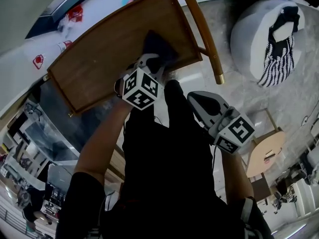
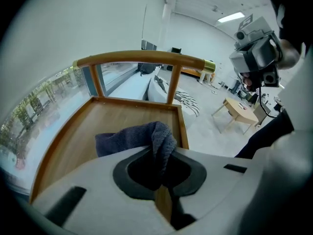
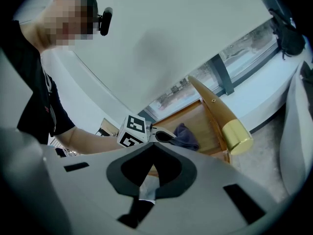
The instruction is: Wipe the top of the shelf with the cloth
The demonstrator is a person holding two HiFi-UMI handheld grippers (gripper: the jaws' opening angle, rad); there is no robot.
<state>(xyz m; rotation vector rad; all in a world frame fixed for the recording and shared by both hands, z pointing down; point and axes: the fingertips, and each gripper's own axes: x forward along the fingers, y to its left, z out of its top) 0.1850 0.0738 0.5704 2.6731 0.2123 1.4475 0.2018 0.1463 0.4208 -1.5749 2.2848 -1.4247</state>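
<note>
Presently: our left gripper (image 1: 153,59), jaws clamped on the dark grey-blue terry cloth (image 2: 131,137), which lies at the right end of the brown wooden rimmed shelf top (image 1: 99,59); the shelf's length extends leftward; our right gripper (image 1: 200,101), jaws together on nothing, hangs off the shelf, so we judge left nearer

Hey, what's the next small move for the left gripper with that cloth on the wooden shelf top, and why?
Probably slide the left gripper leftward, dragging the cloth flat across the shelf top. Its jaws are shut on the cloth, which lies by the right rim; most bare wood is to its left. The right gripper is shut, off the shelf.
</note>
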